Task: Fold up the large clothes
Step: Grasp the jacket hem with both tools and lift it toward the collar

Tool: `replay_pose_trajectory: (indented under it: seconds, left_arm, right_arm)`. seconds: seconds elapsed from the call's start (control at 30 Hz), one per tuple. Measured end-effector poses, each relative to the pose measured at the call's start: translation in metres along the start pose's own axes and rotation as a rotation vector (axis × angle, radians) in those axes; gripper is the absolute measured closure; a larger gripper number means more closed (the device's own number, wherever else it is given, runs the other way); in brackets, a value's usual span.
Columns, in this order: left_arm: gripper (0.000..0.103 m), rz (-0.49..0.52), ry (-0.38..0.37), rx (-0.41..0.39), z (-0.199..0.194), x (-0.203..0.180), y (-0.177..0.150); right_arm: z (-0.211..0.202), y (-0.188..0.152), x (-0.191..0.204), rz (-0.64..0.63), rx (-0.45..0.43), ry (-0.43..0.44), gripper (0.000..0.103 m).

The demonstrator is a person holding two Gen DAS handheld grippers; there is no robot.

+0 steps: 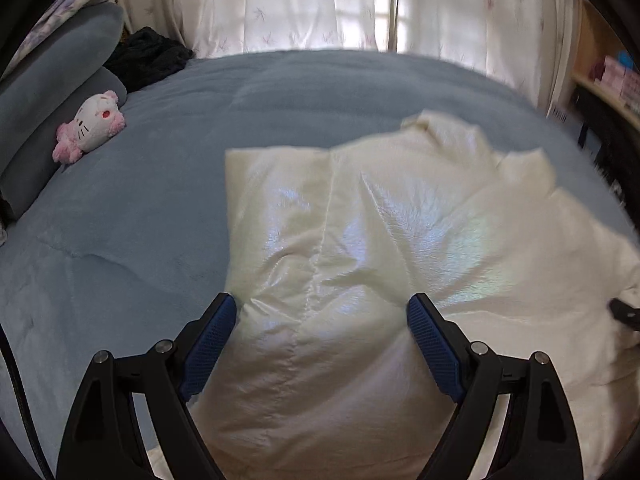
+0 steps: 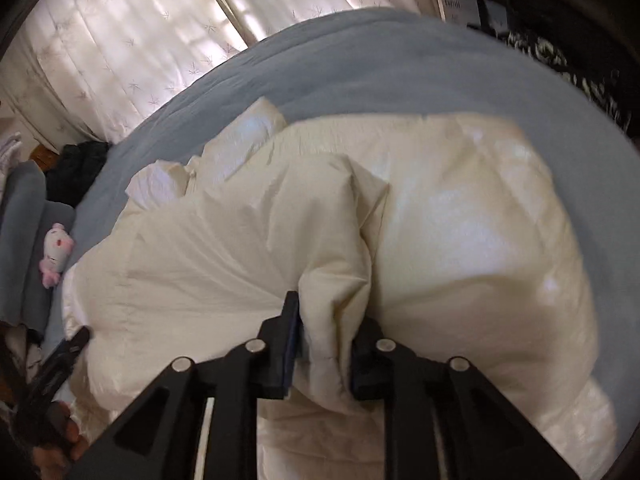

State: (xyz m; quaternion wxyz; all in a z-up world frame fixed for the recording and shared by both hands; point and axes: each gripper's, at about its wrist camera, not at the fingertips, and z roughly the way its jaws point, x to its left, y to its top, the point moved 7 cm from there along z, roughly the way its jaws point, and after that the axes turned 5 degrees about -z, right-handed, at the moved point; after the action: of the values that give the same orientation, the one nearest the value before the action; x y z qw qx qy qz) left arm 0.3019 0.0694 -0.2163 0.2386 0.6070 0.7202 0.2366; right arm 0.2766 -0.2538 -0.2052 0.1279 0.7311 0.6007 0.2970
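A: Jacket (image 1: 360,240), cream and puffy, lies spread on the blue bedspread (image 1: 140,220), its long axis running away from both grippers toward the curtains (image 1: 300,0).

B: Which is nearer?

A: Right gripper (image 2: 326,356) pinches a bunched fold at the jacket's near edge. Left gripper (image 1: 322,344) hangs over the near edge, jaws wide, gripping nothing.

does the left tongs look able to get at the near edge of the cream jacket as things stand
Probably yes. The left tongs stand wide open right over the cream jacket, its puffy near part between the blue pads, and nothing lies in between. The right tongs pinch a fold further along, off to the side.
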Motion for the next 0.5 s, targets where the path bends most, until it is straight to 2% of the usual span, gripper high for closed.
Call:
replay_pose_trajectory:
  seconds: [0.13, 0.27, 0.37, 0.5]
  left_arm:
    - [0.016, -0.006, 0.002, 0.011, 0.003, -0.001, 0.002]
    - [0.016, -0.023, -0.053, -0.037, -0.020, -0.005, 0.017]
    - [0.016, -0.021, -0.101, -0.083, -0.038, -0.021, 0.027]
    - [0.016, 0.003, -0.149, -0.099, -0.040, -0.062, 0.035]
  right_arm:
    - [-0.019, 0.005, 0.000, -0.007, -0.002, -0.040, 0.070]
    - [-0.055, 0.018, 0.011, -0.050, -0.117, -0.102, 0.067]
    - [-0.071, 0.029, 0.029, -0.112, -0.197, -0.081, 0.060]
    - [-0.056, 0.038, 0.076, -0.207, -0.199, -0.031, 0.060]
